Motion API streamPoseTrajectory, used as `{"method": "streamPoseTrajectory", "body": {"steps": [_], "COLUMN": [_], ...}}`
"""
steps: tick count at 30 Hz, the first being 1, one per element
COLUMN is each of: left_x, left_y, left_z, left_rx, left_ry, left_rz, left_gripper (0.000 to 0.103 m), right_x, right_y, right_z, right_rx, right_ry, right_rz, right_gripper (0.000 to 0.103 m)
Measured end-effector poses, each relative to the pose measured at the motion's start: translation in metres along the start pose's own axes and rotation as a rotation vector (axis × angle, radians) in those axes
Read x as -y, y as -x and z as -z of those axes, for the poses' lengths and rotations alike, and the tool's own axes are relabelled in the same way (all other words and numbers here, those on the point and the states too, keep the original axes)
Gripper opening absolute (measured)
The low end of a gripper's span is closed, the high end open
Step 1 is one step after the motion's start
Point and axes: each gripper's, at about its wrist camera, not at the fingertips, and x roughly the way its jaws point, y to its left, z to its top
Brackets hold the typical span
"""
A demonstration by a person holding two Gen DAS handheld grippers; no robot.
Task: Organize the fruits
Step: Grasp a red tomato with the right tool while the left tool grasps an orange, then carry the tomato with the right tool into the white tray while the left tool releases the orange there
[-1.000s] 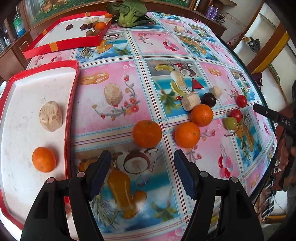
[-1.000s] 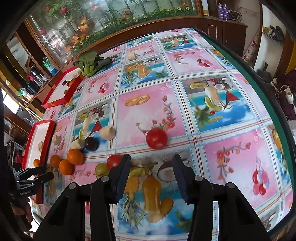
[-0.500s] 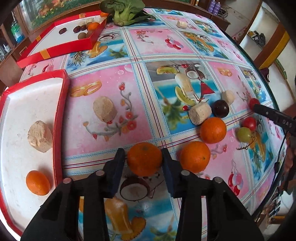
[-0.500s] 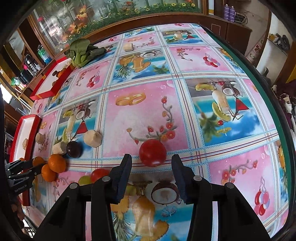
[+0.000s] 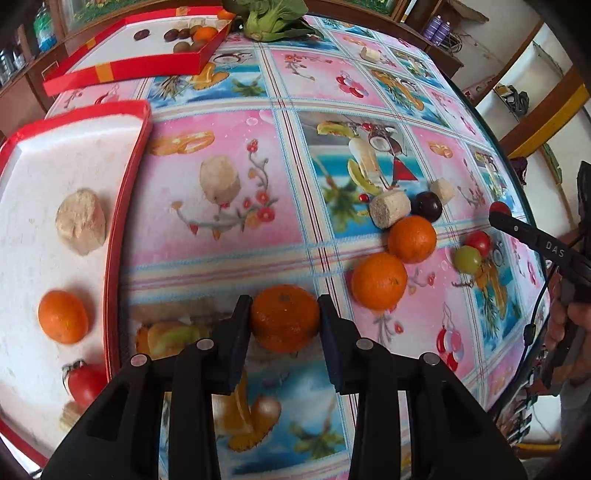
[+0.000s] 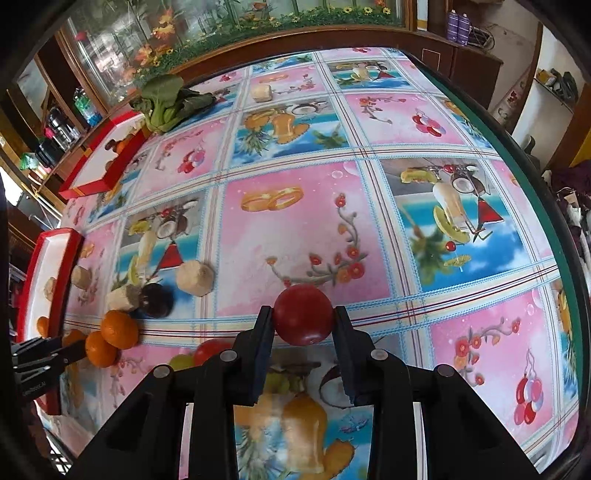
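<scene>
My left gripper (image 5: 284,308) is shut on an orange (image 5: 286,326), pads pressing both its sides, just right of the near red tray (image 5: 127,192). On that tray's white floor lie another orange (image 5: 62,315), a tomato (image 5: 86,380) and a beige chunk (image 5: 79,221). My right gripper (image 6: 303,317) has its jaws closing on a red tomato (image 6: 303,314); both pads touch it. Two loose oranges (image 5: 378,280) (image 5: 412,239), a green fruit (image 5: 467,259), a small red one (image 5: 478,242) and a dark plum (image 5: 426,206) sit between the two grippers.
Beige chunks (image 5: 389,212) (image 5: 219,182) lie on the patterned tablecloth. A second red tray (image 5: 122,75) with several small fruits stands at the far left, a leafy green vegetable (image 5: 273,18) beside it. The table's edge (image 6: 546,206) curves along the right.
The left gripper moved forward over the orange and shut on it. The right gripper advanced to the red tomato and its jaws narrowed onto it.
</scene>
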Motion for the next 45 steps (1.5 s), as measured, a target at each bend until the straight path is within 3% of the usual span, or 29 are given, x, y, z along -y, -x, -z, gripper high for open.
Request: {"method": "streamPoseTrajectory", "body": {"steps": [13,27,35,45], "left_x": [-0.03,-0.093,-0.137,-0.163], "left_y": [0.045,0.09,0.094,0.07], "left_z": [0.038,0.042,0.026,-0.006], "left_rx": [0.07,0.155,0.162,0.131], "left_ry": [0.126,0.216,0.236,0.188], "left_rz": [0.087,0.037,-0.017,-0.031], "left_gripper": [0.033,0.033,0.033,0.033], "right_x": [-0.094,-0.17,-0.222,-0.303], "right_y": [0.024,0.008,0.003,-0.026], "right_z": [0.039,0.048,0.034,-0.021], "right_rx": [-0.014,-0.071,-0.064,-0.066], "right_ry": [0.171,0.294,0.372,0.4], "right_rz": [-0.208,-0.31,-0.342,-0.39], "right_gripper": [0.033,0.032,0.032,0.032]}}
